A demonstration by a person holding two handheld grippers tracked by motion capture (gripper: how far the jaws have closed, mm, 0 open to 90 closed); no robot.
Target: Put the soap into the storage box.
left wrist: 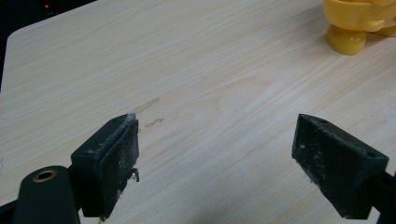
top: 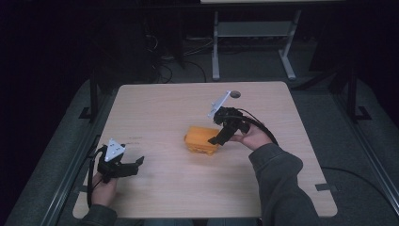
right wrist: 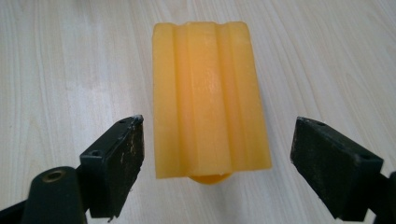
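A yellow-orange plastic block [top: 202,139] with a ribbed top sits on the wooden table [top: 155,108] near its middle. In the right gripper view the block [right wrist: 210,98] lies lengthwise between the two wide-apart jaws, with its near end level with them. My right gripper [top: 217,140] is open and hovers at the block's right side, tilted down over it. My left gripper [top: 139,162] is open near the table's front left, over bare wood. In the left gripper view, the block's rounded foot [left wrist: 348,39] shows at the top right, far from the jaws.
A small dark round spot [top: 235,94] marks the table near its far edge. Behind the table stands a white metal desk frame [top: 215,47] with cables on the floor. Black rails run along both sides of the table.
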